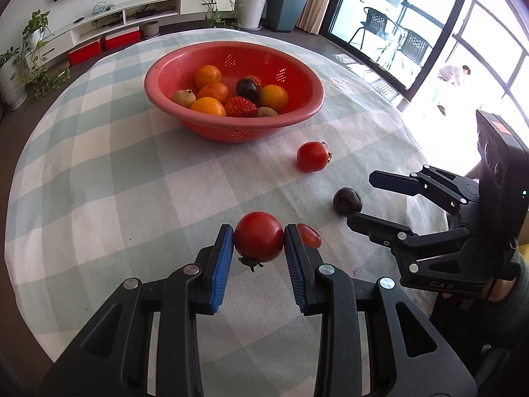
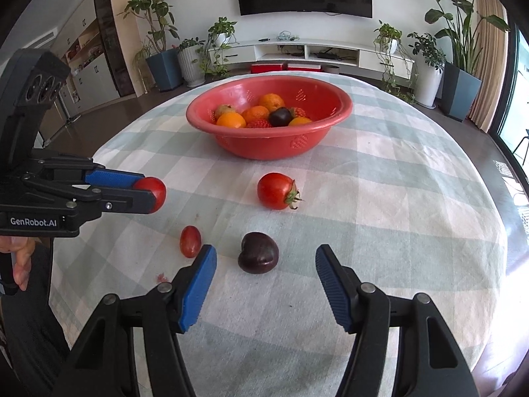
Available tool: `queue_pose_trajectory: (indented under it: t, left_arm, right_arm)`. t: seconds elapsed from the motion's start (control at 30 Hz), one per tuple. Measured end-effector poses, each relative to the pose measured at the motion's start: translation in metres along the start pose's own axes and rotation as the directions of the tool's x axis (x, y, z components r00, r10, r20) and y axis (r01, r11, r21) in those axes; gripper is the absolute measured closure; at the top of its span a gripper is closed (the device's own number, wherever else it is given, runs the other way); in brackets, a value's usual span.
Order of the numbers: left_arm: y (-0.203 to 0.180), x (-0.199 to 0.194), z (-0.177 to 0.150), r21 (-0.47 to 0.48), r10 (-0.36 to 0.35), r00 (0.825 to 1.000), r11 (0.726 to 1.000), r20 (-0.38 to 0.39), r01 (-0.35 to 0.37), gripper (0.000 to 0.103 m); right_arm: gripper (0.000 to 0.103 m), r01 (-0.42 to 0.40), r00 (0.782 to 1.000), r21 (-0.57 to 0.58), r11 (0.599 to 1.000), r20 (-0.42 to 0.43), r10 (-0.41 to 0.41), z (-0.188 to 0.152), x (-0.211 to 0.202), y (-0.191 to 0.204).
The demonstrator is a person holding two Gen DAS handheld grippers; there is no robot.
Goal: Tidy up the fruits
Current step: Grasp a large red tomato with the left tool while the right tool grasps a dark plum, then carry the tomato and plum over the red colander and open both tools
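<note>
The left gripper (image 1: 259,236) pinches a round red tomato (image 1: 259,236) between its blue pads, lifted off the checked tablecloth (image 1: 115,182), its green stem hanging underneath. Only the left wrist view shows this squeeze head-on; from the right wrist view the same tomato (image 2: 152,193) is half hidden by the near finger, seen side-on toward the cloth's left edge.

The right gripper (image 2: 266,261) is spread wide, its fingers on either side of a dark, heart-shaped plum (image 2: 258,253) that lies on the cloth near the front edge without touching them. In the left wrist view that plum (image 1: 347,200) sits just beside the lower finger.

A small oblong cherry tomato (image 2: 190,241) lies just left of the plum; the left wrist view shows it partly behind the right pad. A second stemmed tomato (image 2: 277,191) rests mid-cloth, between the plum and the red colander bowl (image 2: 264,147). The bowl, toward the far edge, holds oranges, strawberries, a dark plum and brownish-green fruits.
</note>
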State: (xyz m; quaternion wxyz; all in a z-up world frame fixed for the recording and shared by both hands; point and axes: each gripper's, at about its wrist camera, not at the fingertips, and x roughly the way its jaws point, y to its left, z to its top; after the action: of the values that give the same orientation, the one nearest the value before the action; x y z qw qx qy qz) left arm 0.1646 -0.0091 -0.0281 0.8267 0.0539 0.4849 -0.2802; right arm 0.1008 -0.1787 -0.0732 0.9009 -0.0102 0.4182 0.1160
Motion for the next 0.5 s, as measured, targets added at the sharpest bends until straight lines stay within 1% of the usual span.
queue_pose_trajectory:
  t: [0.13,0.23,0.3,0.37,0.4,0.5]
  left_arm:
    - [0.001,-0.003,-0.007,-0.015,-0.01,1.0,1.0,0.021,0.01,0.073]
    - [0.001,-0.005,-0.009,-0.017,-0.015,0.999,1.0,0.033,0.015,0.073]
    - [0.002,-0.006,-0.01,-0.019,-0.019,0.999,1.0,0.039,0.02,0.073]
    - [0.002,-0.007,-0.011,-0.02,-0.024,0.999,0.999,0.044,0.025,0.073]
    - [0.002,-0.008,-0.011,-0.021,-0.027,0.999,0.999,0.046,0.028,0.073]
    - [0.001,-0.009,-0.012,-0.024,-0.032,0.998,0.999,0.053,0.034,0.073]
  right_arm:
    - [0.048,0.011,0.999,-0.021,1.0,-0.041,-0.012,0.002,0.011,0.002]
    - [0.056,0.017,0.998,-0.033,0.999,-0.065,-0.02,0.0,0.018,0.004]
    - [0.057,0.024,0.998,-0.046,0.999,-0.06,-0.027,-0.001,0.018,0.006]
    - [0.062,0.021,0.998,-0.051,0.998,-0.056,-0.024,0.0,0.018,0.006]
    - [0.066,0.021,0.998,-0.051,0.998,-0.055,-0.024,0.0,0.018,0.006]
    - [0.072,0.014,0.999,-0.05,0.999,-0.052,-0.016,-0.001,0.017,0.005]
